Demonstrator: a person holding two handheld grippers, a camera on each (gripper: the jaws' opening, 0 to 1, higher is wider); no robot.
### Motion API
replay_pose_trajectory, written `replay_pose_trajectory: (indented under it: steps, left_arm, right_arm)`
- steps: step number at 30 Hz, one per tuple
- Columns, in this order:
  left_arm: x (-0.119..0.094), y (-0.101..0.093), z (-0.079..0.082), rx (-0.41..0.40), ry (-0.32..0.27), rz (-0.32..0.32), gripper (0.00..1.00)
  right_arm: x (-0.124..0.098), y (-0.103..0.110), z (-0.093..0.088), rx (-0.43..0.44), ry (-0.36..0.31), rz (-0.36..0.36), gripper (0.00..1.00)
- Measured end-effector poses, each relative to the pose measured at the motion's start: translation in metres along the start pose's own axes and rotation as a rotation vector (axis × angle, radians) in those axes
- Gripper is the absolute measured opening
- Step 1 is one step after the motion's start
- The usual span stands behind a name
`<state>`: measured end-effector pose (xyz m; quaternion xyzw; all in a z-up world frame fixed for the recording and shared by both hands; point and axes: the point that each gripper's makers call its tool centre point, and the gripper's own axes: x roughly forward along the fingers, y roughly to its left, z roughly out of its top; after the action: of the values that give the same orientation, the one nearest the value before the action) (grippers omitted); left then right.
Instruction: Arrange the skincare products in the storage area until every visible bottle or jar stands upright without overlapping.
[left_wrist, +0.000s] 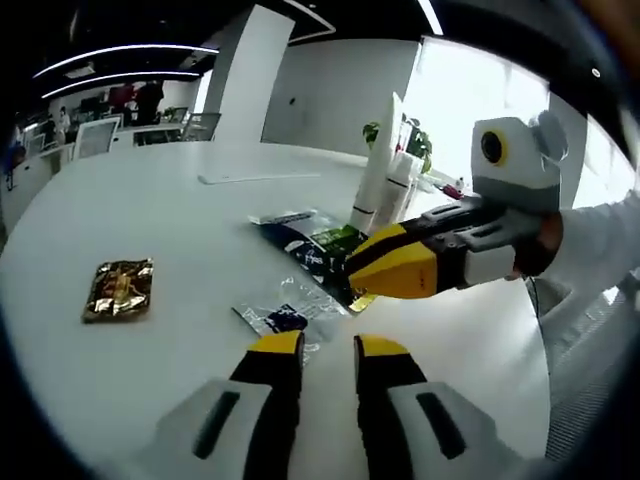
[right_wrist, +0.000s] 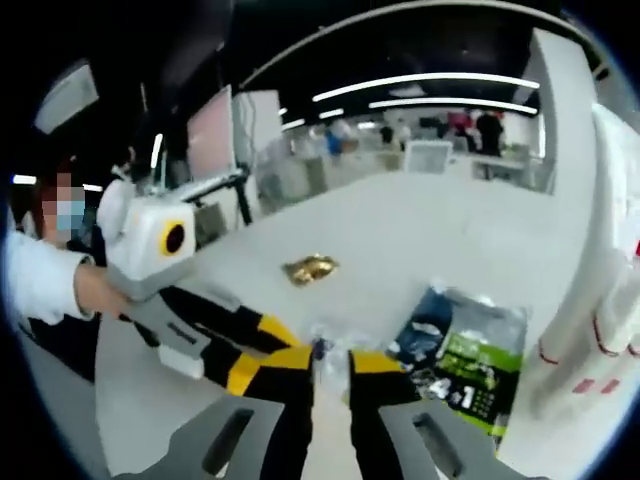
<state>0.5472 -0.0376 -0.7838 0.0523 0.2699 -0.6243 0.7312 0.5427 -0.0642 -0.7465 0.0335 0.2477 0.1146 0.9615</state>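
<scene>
On the white table (left_wrist: 150, 220), both my grippers have their jaws slightly apart and empty, so I should approach the clear sachet (left_wrist: 285, 318) slowly.

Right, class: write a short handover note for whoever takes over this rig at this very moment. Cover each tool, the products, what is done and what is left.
Left tool: jaws apart, holding nothing, low over the table near the small clear sachet.
Right tool: jaws apart, reaching over the dark blue-green packet; no grip seen.
Products: white bottles stand at the far side. The gold packet lies flat, apart from the rest. The dark packet and clear sachet lie flat, close together.
Done: the bottles look upright.
Left: probably separating the flat packets and checking nothing overlaps.
</scene>
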Motion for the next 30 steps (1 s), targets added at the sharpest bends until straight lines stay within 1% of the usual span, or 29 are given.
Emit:
replay_pose_trajectory:
  steps: [3, 10, 18, 22, 30]
  left_arm:
    - [-0.001, 0.001, -0.001, 0.0, 0.003, -0.003, 0.19]
    - [-0.002, 0.002, -0.002, 0.012, 0.018, -0.023, 0.17]
    - [-0.005, 0.001, -0.004, 0.024, 0.04, -0.037, 0.17]
    - [-0.006, -0.003, -0.002, 0.022, 0.04, -0.051, 0.24]
    - [-0.01, -0.004, -0.001, 0.024, 0.055, -0.033, 0.28]
  right_arm:
    - [-0.006, -0.003, 0.001, 0.017, -0.007, -0.003, 0.04]
    - [-0.02, -0.011, -0.002, 0.02, -0.011, -0.017, 0.02]
    - [-0.025, -0.014, -0.007, 0.029, 0.002, -0.023, 0.02]
    - [-0.027, -0.012, -0.004, 0.019, -0.007, -0.02, 0.02]
    - [-0.031, -0.009, 0.003, -0.02, -0.017, -0.025, 0.07]
